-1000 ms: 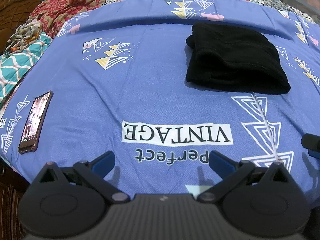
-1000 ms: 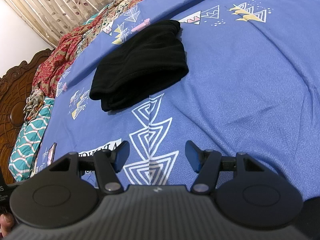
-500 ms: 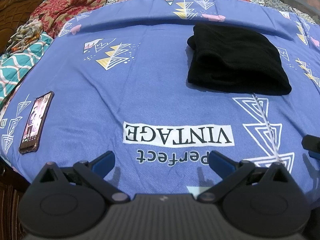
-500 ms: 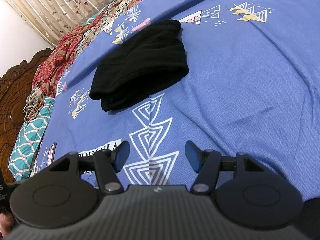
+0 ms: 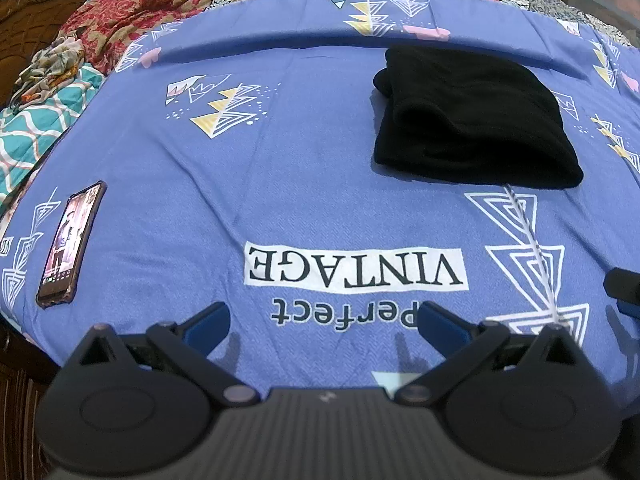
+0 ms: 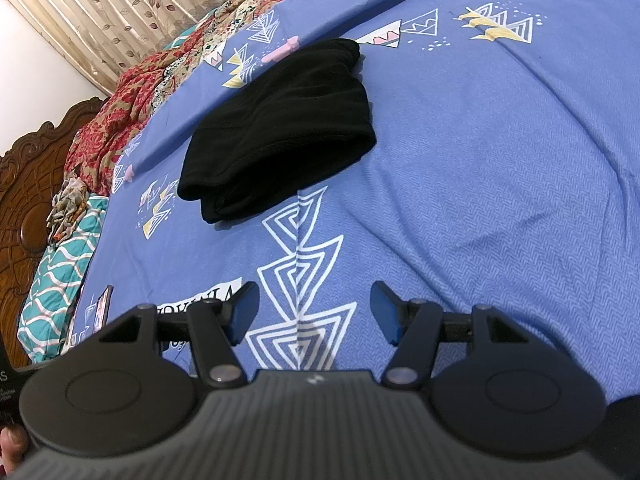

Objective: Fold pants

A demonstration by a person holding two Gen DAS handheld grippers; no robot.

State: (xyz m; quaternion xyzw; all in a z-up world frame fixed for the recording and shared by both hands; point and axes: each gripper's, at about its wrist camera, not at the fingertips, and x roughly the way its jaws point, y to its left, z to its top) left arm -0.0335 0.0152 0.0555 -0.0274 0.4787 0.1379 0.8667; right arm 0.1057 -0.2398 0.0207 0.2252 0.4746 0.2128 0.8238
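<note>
Gaping empty, both hand-held grippers (image 5: 322, 322) (image 6: 314, 308) face folded pants (image 5: 472, 128); curtains (image 6: 120, 8) seemingly right-only.

- Left tool (image 5: 323, 322): fingers spread wide apart, blue pads (image 5: 208, 322) facing inward, nothing between them.
- Right tool (image 6: 314, 312): fingers likewise spread, gap between them empty.
- A fingertip (image 6: 12, 446) shows behind the right tool's left side.

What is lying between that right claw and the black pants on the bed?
Only blue bedsheet with a white triangle print. The right wrist view shows the open right claw apart from the folded pants, with no object between.
</note>
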